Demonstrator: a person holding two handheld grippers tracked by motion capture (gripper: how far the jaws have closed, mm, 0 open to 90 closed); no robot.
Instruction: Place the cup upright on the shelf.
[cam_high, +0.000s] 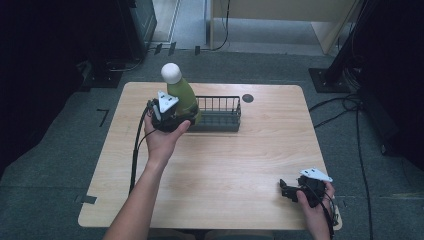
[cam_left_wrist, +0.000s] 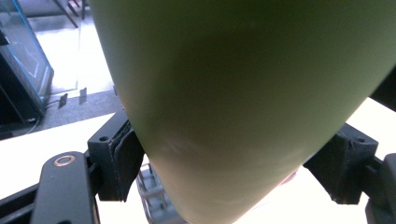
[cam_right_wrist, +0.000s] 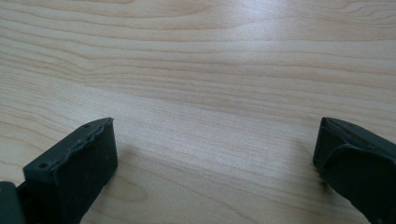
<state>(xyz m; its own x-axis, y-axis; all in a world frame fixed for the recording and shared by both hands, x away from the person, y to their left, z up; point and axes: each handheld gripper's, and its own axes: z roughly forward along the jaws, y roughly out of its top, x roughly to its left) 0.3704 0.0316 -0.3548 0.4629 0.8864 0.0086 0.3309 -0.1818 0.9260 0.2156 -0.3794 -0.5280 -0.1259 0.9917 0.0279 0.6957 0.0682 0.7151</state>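
Wooden table stands on grey carpet, dark surroundings.

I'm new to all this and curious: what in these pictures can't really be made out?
- Green bottle: its base, in the high view, is hidden behind the left gripper and hand. In the left gripper view its cap is cut off by the top edge.
- Wire basket: its contents can't be told from the high view, too small and dim.
- Right gripper: its jaw tips in the high view are too small and dark to read.
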